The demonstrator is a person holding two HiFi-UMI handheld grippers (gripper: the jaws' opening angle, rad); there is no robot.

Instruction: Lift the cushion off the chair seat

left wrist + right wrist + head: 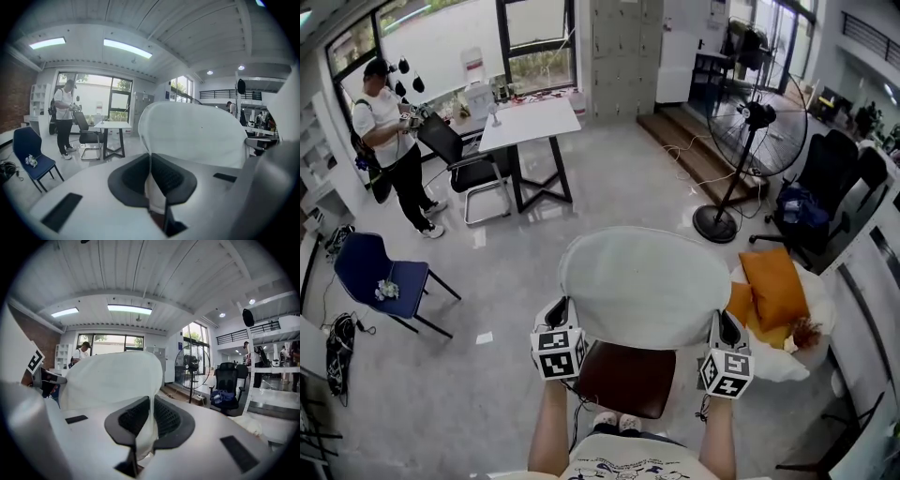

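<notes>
A pale grey-white cushion (642, 286) hangs in the air above a dark brown chair seat (626, 377), held level between both grippers. My left gripper (559, 314) is shut on the cushion's left edge, and my right gripper (719, 325) is shut on its right edge. In the left gripper view the cushion (197, 133) rises beyond the left gripper (151, 180), its fabric pinched between the black pads. The right gripper view shows the cushion (112, 378) pinched the same way in the right gripper (150, 420). Most of the chair is hidden under the cushion.
A white beanbag (806, 323) with orange pillows (773, 286) lies close on the right. Beyond it stand a floor fan (750, 141) and black office chairs (830, 183). A blue chair (380, 272) sits at left. A person (394, 141) stands by a white table (530, 122) far back.
</notes>
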